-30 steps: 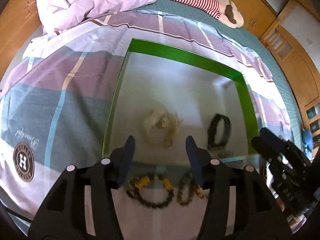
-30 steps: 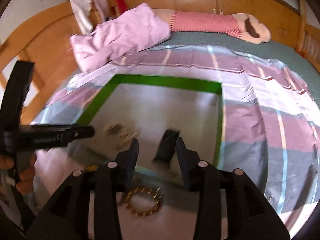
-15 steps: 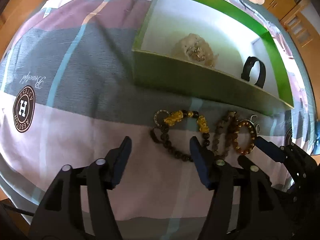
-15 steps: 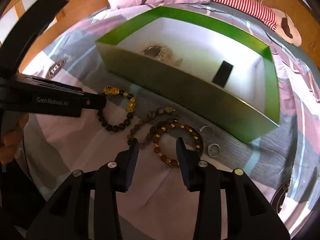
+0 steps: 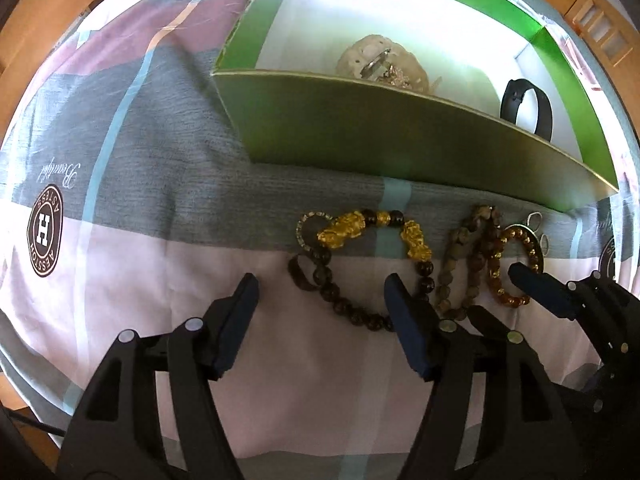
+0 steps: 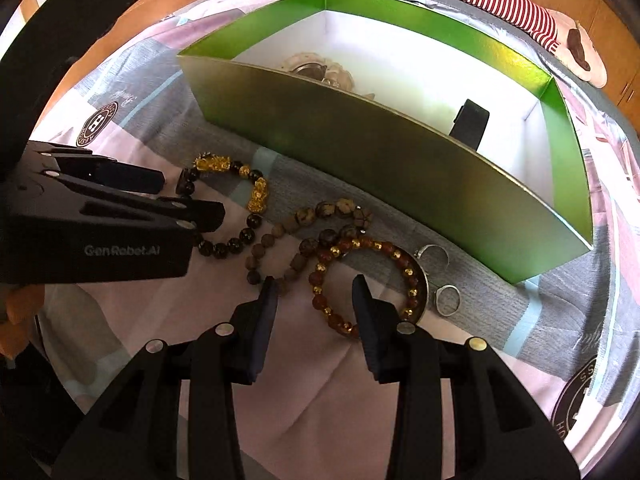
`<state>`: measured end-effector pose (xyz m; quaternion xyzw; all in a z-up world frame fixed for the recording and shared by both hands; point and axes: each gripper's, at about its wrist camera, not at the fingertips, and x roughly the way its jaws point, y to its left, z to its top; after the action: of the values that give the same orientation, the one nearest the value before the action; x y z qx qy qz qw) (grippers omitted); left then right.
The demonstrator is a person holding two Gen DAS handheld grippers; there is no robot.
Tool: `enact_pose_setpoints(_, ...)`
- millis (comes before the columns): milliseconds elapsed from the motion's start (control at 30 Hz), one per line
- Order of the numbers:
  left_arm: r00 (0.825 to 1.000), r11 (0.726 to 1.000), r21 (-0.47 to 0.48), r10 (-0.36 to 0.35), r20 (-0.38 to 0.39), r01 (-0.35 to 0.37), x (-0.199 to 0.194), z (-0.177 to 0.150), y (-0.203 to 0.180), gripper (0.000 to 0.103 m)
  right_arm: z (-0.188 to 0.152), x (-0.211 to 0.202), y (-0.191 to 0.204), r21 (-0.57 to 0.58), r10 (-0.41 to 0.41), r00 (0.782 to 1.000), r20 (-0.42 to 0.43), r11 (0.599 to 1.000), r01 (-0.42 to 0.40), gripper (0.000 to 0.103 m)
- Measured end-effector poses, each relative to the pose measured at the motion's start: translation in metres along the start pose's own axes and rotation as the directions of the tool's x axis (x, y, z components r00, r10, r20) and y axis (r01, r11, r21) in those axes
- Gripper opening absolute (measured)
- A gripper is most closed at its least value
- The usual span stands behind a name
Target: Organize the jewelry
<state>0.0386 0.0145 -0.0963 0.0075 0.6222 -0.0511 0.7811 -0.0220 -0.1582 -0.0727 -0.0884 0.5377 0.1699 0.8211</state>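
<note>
Three bracelets lie on the bedspread in front of a green box (image 5: 360, 132). At the left is a dark bead bracelet with gold charms (image 5: 344, 228), in the middle a brown wooden bead bracelet (image 5: 460, 240), at the right an amber bead bracelet (image 6: 384, 248). My left gripper (image 5: 322, 292) stands open just above the dark bracelet, whose lower beads sit between its fingertips. My right gripper (image 6: 315, 292) is open too, and the amber bracelet's left arc lies between its fingers. Two silver rings (image 6: 446, 298) lie beside the amber beads.
The box's white inside holds a pale bundle with silver pieces (image 5: 360, 56) and a black band (image 5: 516, 100). The box's near wall (image 6: 360, 148) stands close behind the bracelets. A pink duvet and a striped stuffed toy (image 6: 520, 4) lie farther back. A hand (image 6: 16, 308) shows at the left edge.
Both grippers have sunk and tipped downward, from looking into the box to hanging over the bracelets in front of it. The left jaws have widened.
</note>
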Motion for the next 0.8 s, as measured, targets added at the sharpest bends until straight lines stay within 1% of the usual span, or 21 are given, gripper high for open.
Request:
enact_pose_setpoints(367,0.999,0.998,0.039,0.044,0.02,-0.045,0.003,-0.003,-0.022,0.066,-0.003,0.0,0.001,0.003,-0.001,1.0,0.008,1.0,0.001,0.038)
enact_pose_setpoints(400,0.999,0.998,0.04,0.046,0.022,-0.047,0.004,-0.003,-0.026,0.066,-0.003,0.0,0.001,0.005,0.0,1.0,0.008,1.0,0.0,0.037)
enact_pose_setpoints(433,0.999,0.998,0.04,0.048,0.025,-0.049,0.004,-0.003,-0.027,0.065,-0.002,-0.001,0.001,0.006,0.001,1.0,0.009,1.0,-0.001,0.035)
enact_pose_setpoints(467,0.998,0.998,0.038,0.05,0.03,-0.051,0.004,-0.004,-0.028,0.06,-0.002,-0.001,0.001,0.007,0.004,1.0,0.009,1.0,-0.004,0.029)
enact_pose_setpoints(500,0.998,0.998,0.038,0.051,0.032,-0.052,0.003,-0.004,-0.03,0.058,-0.002,-0.001,0.001,0.008,0.01,1.0,0.009,1.0,-0.01,0.027)
enact_pose_setpoints(533,0.998,0.998,0.041,0.048,0.034,-0.05,0.002,-0.004,-0.031,0.052,-0.002,-0.001,0.0,0.008,0.01,1.0,0.01,1.0,-0.01,0.021)
enact_pose_setpoints(567,0.998,0.998,0.045,0.045,0.034,-0.047,-0.002,-0.004,-0.028,0.046,-0.002,-0.002,0.001,0.006,0.011,1.0,0.01,1.0,-0.011,0.013)
enact_pose_setpoints(600,0.998,0.997,0.052,0.048,0.035,-0.05,-0.005,-0.004,-0.029,0.042,-0.002,-0.002,0.001,0.003,0.014,1.0,0.01,1.0,-0.014,0.011)
enact_pose_setpoints(633,0.998,0.996,0.064,0.056,0.039,-0.059,-0.006,-0.004,-0.032,0.033,-0.002,-0.003,0.002,0.001,0.016,1.0,0.013,1.0,-0.016,0.009)
enact_pose_setpoints(667,0.997,0.995,0.073,0.059,0.042,-0.062,-0.007,-0.004,-0.035,0.025,-0.001,-0.004,0.002,0.002,0.016,1.0,0.018,1.0,-0.016,0.009)
enact_pose_setpoints(733,0.997,0.995,0.081,0.059,0.045,-0.062,-0.009,-0.004,-0.04,0.019,0.0,-0.007,0.003,0.005,0.024,0.999,0.029,1.0,-0.024,0.008)
enact_pose_setpoints(767,0.997,0.995,0.082,0.057,0.046,-0.061,-0.011,-0.004,-0.041,0.014,0.001,-0.008,0.002,0.006,0.025,0.999,0.033,1.0,-0.025,0.008)
enact_pose_setpoints(800,0.998,0.995,0.083,0.052,0.044,-0.055,-0.012,-0.004,-0.041,0.014,0.001,-0.01,0.002,0.007,0.025,0.999,0.041,1.0,-0.025,0.008)
